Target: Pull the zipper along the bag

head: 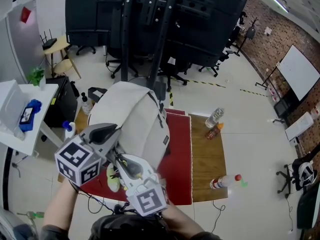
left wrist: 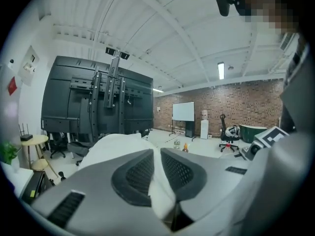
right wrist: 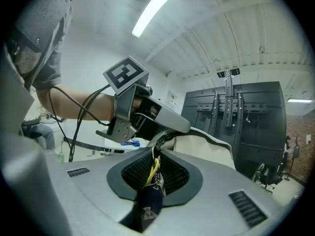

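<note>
A white bag (head: 134,118) lies on a red mat (head: 178,156) on the table, its zipper running along its right side. My left gripper (head: 115,136) is at the bag's near end. In the left gripper view its jaws (left wrist: 156,173) are shut on a fold of the white bag fabric (left wrist: 161,193). Just beside it, my right gripper (head: 121,163) holds the zipper pull. In the right gripper view its pads (right wrist: 172,173) pinch the pull's yellow cord (right wrist: 154,167), and a dark tag (right wrist: 146,206) hangs below. The left gripper (right wrist: 147,118) shows right ahead.
A wooden table top (head: 207,159) carries a clear bottle (head: 214,117), an orange bottle (head: 213,130) and a lying bottle (head: 225,181) to the right of the mat. A dark screen on a stand (head: 150,14) rises behind. A white side table (head: 22,134) stands at left.
</note>
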A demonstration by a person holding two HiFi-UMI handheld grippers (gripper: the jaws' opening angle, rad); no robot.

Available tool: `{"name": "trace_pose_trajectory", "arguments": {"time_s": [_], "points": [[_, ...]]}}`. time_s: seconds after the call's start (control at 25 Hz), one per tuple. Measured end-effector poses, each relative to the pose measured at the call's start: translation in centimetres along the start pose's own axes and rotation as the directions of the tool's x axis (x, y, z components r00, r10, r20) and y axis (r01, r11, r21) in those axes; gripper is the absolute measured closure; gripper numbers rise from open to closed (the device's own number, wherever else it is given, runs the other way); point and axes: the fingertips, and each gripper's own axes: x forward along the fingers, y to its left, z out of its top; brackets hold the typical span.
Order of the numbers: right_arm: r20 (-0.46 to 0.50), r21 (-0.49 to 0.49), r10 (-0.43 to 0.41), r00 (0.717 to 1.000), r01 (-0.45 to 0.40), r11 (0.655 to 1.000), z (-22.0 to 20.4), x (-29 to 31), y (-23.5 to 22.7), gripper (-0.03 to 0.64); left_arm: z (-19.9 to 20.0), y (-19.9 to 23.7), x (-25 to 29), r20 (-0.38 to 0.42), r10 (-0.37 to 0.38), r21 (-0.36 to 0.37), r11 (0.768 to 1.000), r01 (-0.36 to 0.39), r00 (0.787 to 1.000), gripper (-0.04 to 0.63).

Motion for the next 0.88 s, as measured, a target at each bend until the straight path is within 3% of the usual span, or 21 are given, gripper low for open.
{"name": "trace_pose_trajectory", "arguments": {"time_s": [0.2, 0.6, 0.88], "points": [[-0.006, -0.002, 0.002, 1.000, -0.002, 1.000, -0.7, -0.3, 0.0, 0.554, 0.3, 0.5, 0.0, 0.040, -0.010, -0.051, 0.999, 0.013, 0.999, 0.545], [-0.034, -0.003, -0.031, 0.999, 0.031, 1.000, -2.1, -1.0, -0.1, 0.555, 1.4, -0.1, 0.7, 0.099, -0.007, -0.084, 0.996, 0.016, 0.995, 0.558], [0.049, 0.108, -0.013, 0.999, 0.007, 0.994, 0.3, -2.2, -1.0, 0.558, 1.5, 0.2, 0.6, 0.125, -0.007, -0.125, 0.992, 0.022, 0.992, 0.566]]}}
